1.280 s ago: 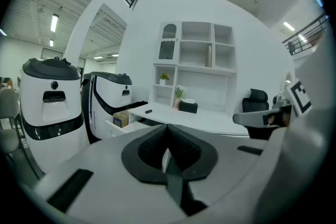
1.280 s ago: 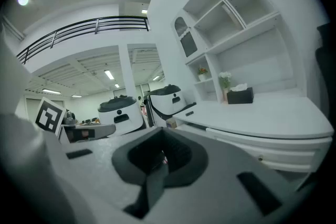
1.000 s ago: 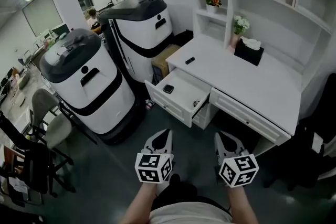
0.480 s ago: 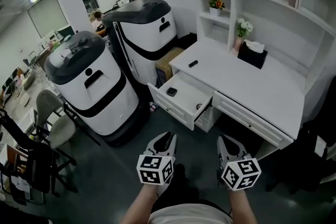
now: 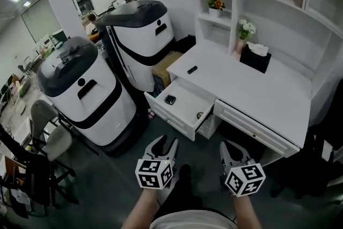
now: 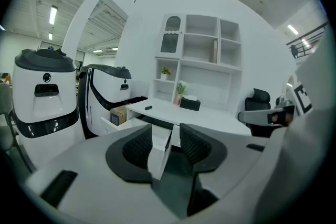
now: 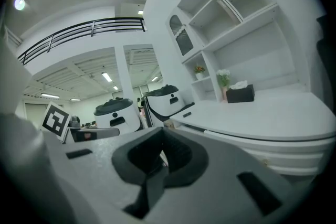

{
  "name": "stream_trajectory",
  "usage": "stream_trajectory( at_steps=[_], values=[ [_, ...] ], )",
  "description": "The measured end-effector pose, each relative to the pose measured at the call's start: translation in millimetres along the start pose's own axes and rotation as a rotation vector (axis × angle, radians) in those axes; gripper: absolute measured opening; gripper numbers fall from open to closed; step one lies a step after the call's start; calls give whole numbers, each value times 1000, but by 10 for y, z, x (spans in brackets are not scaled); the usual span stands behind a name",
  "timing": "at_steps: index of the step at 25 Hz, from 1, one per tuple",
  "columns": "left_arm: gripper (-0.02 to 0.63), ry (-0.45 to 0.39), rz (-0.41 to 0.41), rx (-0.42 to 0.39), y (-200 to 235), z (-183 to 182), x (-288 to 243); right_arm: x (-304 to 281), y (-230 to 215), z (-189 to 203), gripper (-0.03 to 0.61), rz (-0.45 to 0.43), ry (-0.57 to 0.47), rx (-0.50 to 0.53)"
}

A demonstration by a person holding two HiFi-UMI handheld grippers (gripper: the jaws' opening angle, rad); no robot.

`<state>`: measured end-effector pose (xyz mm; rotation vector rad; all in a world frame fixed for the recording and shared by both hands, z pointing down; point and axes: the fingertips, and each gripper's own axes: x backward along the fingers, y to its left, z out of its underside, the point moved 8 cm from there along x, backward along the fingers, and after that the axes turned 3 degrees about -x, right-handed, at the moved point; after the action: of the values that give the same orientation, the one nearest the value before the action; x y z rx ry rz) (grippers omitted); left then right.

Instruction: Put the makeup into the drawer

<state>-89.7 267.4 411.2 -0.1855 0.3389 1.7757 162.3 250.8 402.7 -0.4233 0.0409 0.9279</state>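
Currently: left gripper (image 5: 165,143), jaws just opening, well apart, empty. Right gripper (image 5: 231,149), jaws together, empty. Ahead, open drawer (image 5: 171,119) containing dark makeup item (image 5: 170,100); second makeup item (image 5: 192,69) on desk (image 5: 252,88).

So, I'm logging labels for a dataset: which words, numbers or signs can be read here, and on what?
No readable text anywhere.
Left cube and right cube: black-and-white square patterns only, no letters or numbers.
Cardboard box: print, if any, too small to read.
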Motion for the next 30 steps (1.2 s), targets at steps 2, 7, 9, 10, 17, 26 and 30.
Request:
stream_trajectory(
  at_steps=[2, 7, 9, 10, 17, 26, 30],
  values=[
    [161, -5, 6, -5, 76, -72, -153, -141, -45, -42, 2, 2, -1, -3],
    [170, -13, 23, -5, 304, -243, -549, -570, -151, -165, 2, 12, -2, -7],
    [170, -11, 29, -4, 413, -317, -719, -769, -190, -237, 2, 17, -2, -9],
    [170, -9, 31, -5, 471, -357, -807, -869, -210, -276, 2, 19, -1, -9],
    [183, -1, 62, -19, 856, -645, -1408, -1498, -321, -549, 2, 52, -10, -18],
    [183, -8, 116, -54, 1260, -951, -1987, -2095, -351, -760, 2, 98, -28, -24],
    [186, -5, 134, -62, 1362, -1016, -2156, -2250, -355, -782, 3, 116, -26, -31]
  ],
)
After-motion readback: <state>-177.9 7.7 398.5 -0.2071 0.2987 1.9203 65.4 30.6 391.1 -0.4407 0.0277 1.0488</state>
